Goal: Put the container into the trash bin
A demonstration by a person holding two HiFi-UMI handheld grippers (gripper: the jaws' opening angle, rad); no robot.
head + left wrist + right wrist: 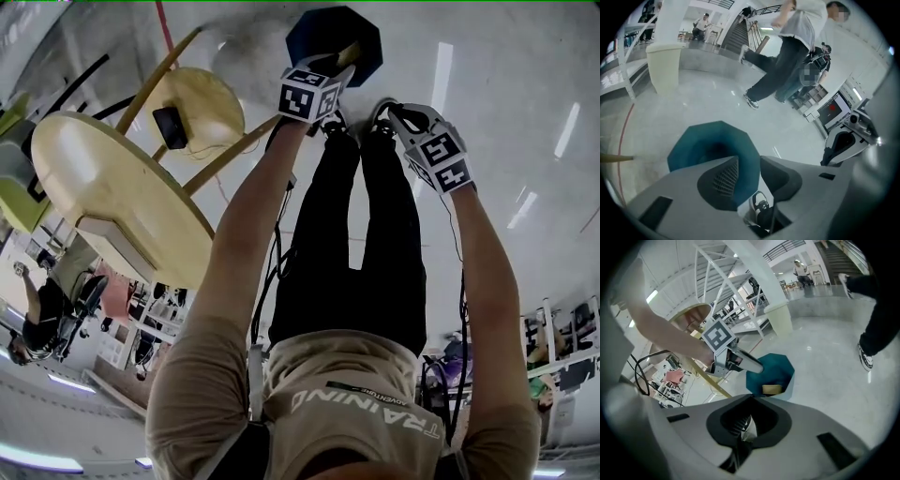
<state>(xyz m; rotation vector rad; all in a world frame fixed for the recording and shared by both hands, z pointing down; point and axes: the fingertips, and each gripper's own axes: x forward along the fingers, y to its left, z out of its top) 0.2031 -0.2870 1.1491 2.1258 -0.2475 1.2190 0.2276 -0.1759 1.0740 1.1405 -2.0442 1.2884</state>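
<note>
Container [771, 389], tan & boxy, in teal octag. trash bin [780, 367]

A big open indoor hall, lab-like: glossy pale floor [693, 103], a wide staircase [736, 33] and white steel frames [725, 287]. A screen on a stand [833, 110] and a round wooden table [103, 178] stand about
</note>
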